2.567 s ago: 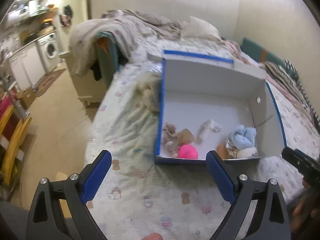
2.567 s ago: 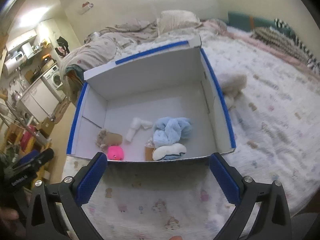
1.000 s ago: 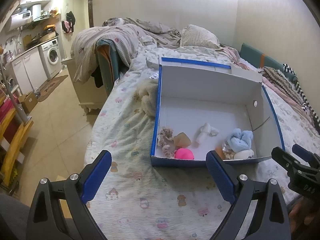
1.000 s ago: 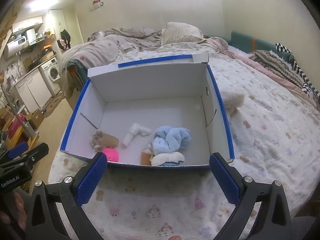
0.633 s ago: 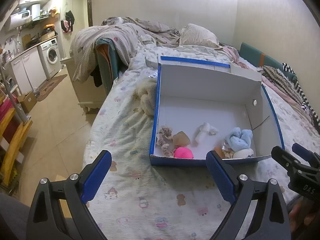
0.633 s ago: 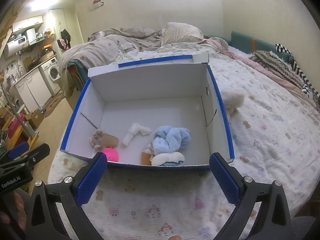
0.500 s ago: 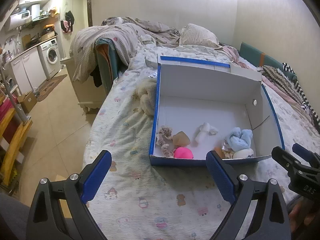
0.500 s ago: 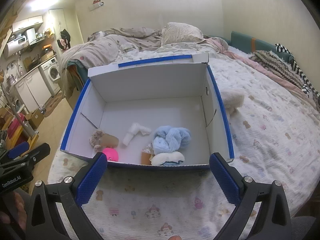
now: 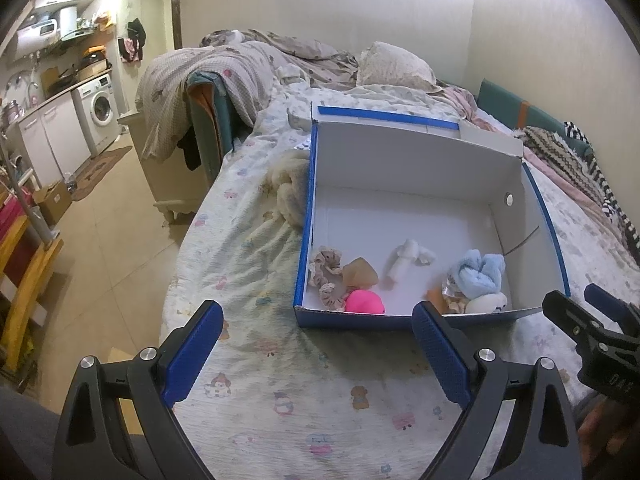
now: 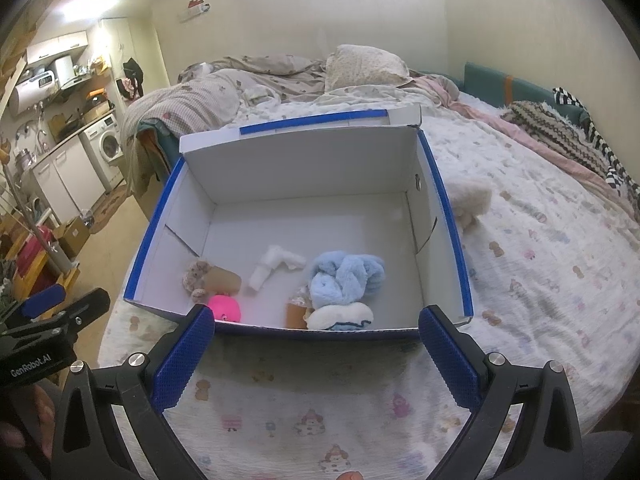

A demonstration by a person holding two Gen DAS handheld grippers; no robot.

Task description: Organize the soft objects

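A white box with blue edges [image 9: 420, 168] [image 10: 304, 168] sits on the bed. In it lie a pink ball [image 9: 364, 301] [image 10: 225, 307], a beige scrunchie [image 9: 326, 266], a tan piece [image 9: 360, 274], a small white roll [image 9: 404, 260] [image 10: 272, 266], a light blue fluffy cloth [image 9: 478, 274] [image 10: 346, 276] and a white pad [image 10: 340, 316]. A cream fluffy item [image 9: 290, 188] [image 10: 468, 200] lies on the bed beside the box. My left gripper [image 9: 316, 340] is open and empty in front of the box. My right gripper [image 10: 316, 342] is open and empty in front of the box.
The bed [image 9: 248, 248] has a patterned sheet, with rumpled blankets and a pillow [image 9: 392, 66] at its far end. A kitchen area with a washing machine [image 9: 100, 110] lies at the left, across a tiled floor. A wall [image 9: 552, 40] stands at the right.
Both grippers have drawn back and up a little from the box since the oldest frames. In the last second nothing has visibly moved.
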